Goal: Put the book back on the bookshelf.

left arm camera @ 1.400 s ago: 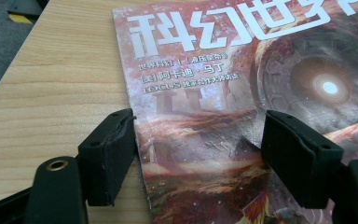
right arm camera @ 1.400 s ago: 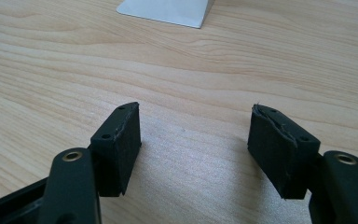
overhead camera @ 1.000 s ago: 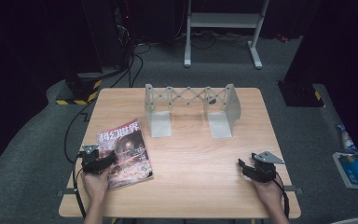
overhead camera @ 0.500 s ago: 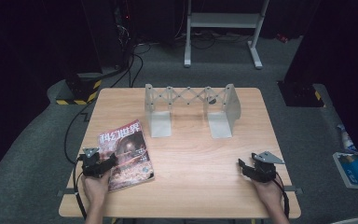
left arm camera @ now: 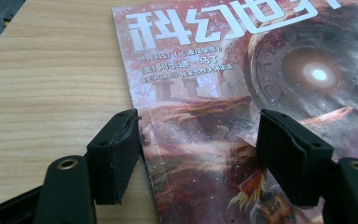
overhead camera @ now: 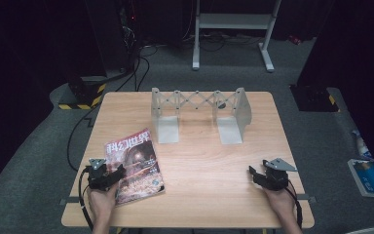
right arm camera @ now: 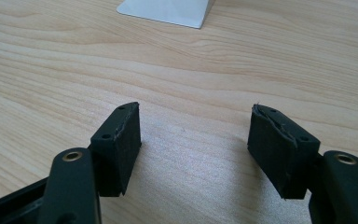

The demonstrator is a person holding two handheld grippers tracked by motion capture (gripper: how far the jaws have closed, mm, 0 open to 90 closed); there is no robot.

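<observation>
A magazine (overhead camera: 135,165) with a reddish cover and white Chinese title lies flat on the wooden table's (overhead camera: 199,200) near left part. My left gripper (overhead camera: 118,171) rests low at the magazine's near left corner, jaws wide apart. In the left gripper view, the left gripper (left arm camera: 198,140) straddles the cover (left arm camera: 242,88), with one jaw by the spine edge and the other over the picture, pressing on nothing. My right gripper (overhead camera: 253,173) sits open on the bare wood at the near right; the right gripper view shows the right gripper (right arm camera: 196,135) with only table between its jaws.
A grey metal expandable rack (overhead camera: 197,105) with two upright ends stands at the table's far middle; one of its feet (right arm camera: 168,11) lies ahead of the right gripper. Cables and stands sit on the dark floor around the table.
My left gripper has edged a little toward the table's near side at the magazine's corner. The right gripper and the magazine have stayed where they were.
</observation>
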